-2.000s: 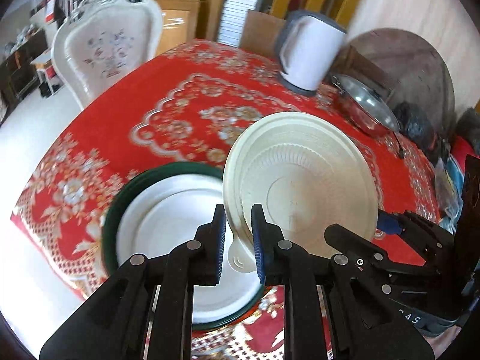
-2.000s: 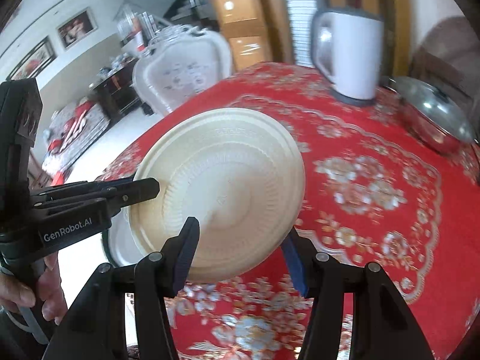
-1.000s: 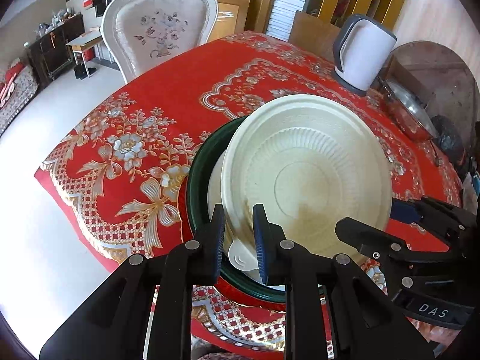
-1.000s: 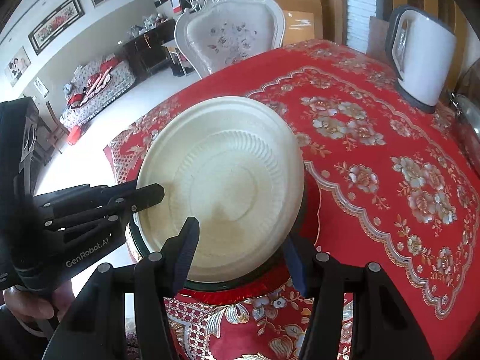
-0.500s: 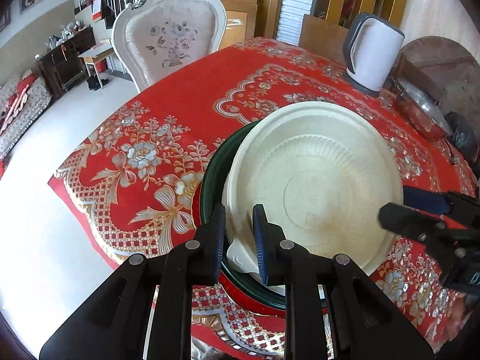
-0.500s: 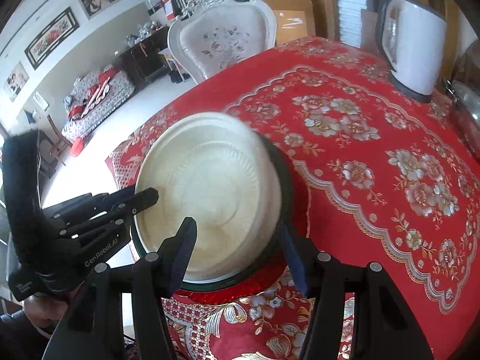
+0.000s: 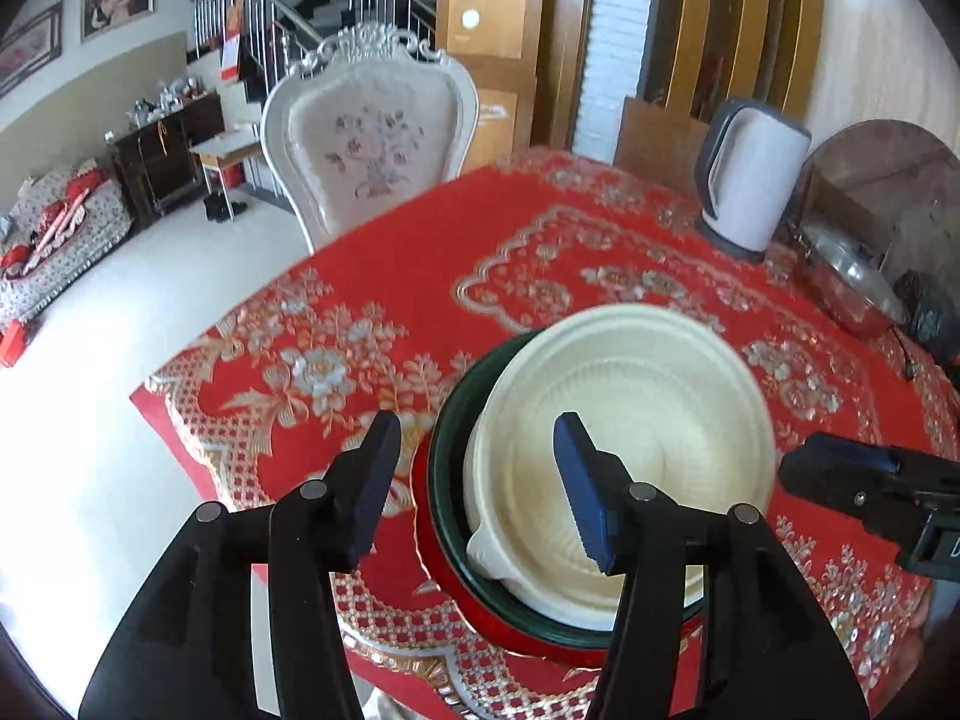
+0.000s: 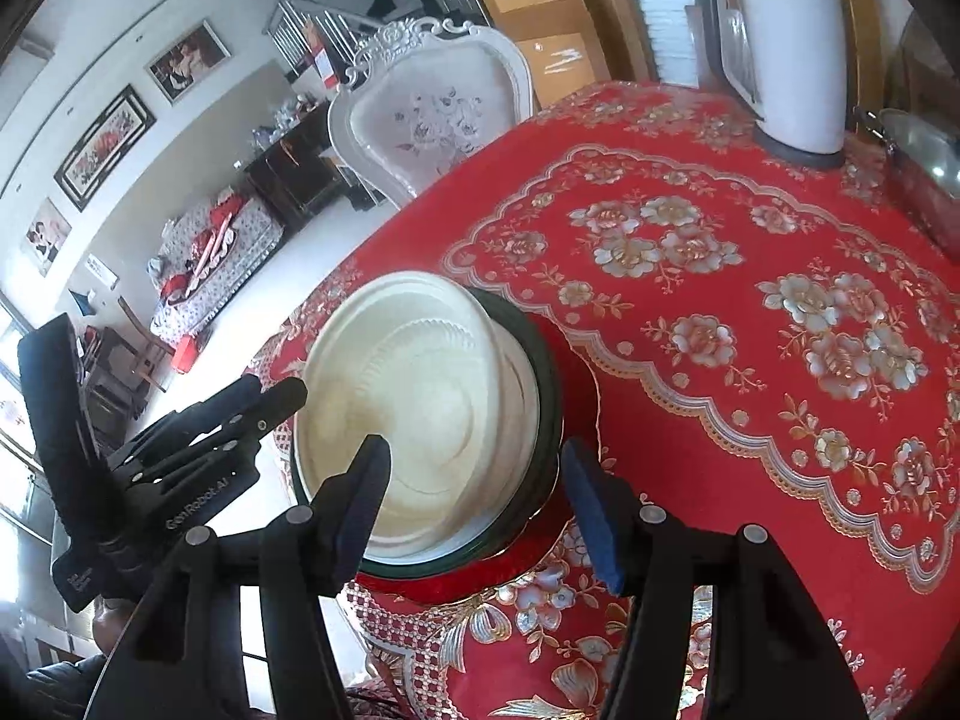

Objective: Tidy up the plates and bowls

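The cream plate (image 7: 624,468) lies on the stack with the green-rimmed plate (image 7: 447,480) under it, just ahead of and below both sets of fingertips, near the table's front edge. The left gripper (image 7: 477,480) has its jaws opening, and nothing is pressed between them: its right finger hangs over the plate's near side, its left finger over the red tablecloth (image 7: 384,276). The right gripper (image 8: 474,504) is also opening, its fingers straddling the stack's near rim without pinching it.

The main risk, as I judge it, is a snag on the way out. The cream plate's small tab (at its near-left rim, close under the left gripper) could catch on a finger if that hand sweeps sideways, dragging the plate off centre. The plate already looks to sit slightly toward the left gripper's right on the green one. Since the stack stands close to the table edge nearest the grippers, a nudge toward them could tip it over the drop.
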Demonstrator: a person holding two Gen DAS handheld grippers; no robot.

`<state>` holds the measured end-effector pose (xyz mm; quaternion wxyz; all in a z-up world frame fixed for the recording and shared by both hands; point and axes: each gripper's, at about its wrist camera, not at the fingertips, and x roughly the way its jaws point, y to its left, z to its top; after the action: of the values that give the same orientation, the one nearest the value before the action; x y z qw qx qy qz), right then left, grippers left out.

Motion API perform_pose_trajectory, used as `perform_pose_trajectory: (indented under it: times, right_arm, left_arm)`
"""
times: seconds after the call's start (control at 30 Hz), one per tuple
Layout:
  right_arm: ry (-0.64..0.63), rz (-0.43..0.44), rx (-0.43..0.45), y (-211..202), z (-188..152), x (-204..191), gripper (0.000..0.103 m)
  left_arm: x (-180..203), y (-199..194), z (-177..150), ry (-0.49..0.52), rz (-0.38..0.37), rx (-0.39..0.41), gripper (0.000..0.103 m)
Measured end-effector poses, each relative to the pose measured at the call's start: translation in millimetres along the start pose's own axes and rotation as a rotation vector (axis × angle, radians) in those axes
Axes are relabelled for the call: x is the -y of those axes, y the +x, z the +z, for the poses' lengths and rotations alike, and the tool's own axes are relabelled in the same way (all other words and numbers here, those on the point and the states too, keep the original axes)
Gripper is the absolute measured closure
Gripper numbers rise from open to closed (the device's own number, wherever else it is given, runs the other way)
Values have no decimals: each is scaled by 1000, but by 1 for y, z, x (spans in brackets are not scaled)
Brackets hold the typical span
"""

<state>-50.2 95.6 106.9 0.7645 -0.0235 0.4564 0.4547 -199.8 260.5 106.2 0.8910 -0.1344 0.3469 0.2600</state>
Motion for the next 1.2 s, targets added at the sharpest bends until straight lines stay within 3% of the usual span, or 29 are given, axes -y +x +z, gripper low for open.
perform_pose_trajectory:
  times: [0.1, 0.57, 0.77, 0.93, 1.0, 1.2]
  right_arm:
    - [2, -6, 18, -6, 0, 1, 36]
    - [-28, -43, 80, -25, -5, -3, 33]
    - [-48, -70, 83, -19, -6, -4, 33]
    - [-85, -161, 131, -18, -10, -10, 32]
    - [-89, -178, 144, -16, -10, -11, 24]
    - [-114, -245, 183, -13, -10, -15, 24]
  left_arm:
    - [6, -5, 2, 8, -12, 15, 49]
    - [39, -20, 3, 78, -20, 96, 49]
    - [42, -20, -3, 90, -24, 96, 49]
    - [40, -16, -7, 93, -10, 86, 49]
    - [38, -17, -8, 85, -1, 97, 49]
    - [31, -24, -7, 57, 3, 141, 49]
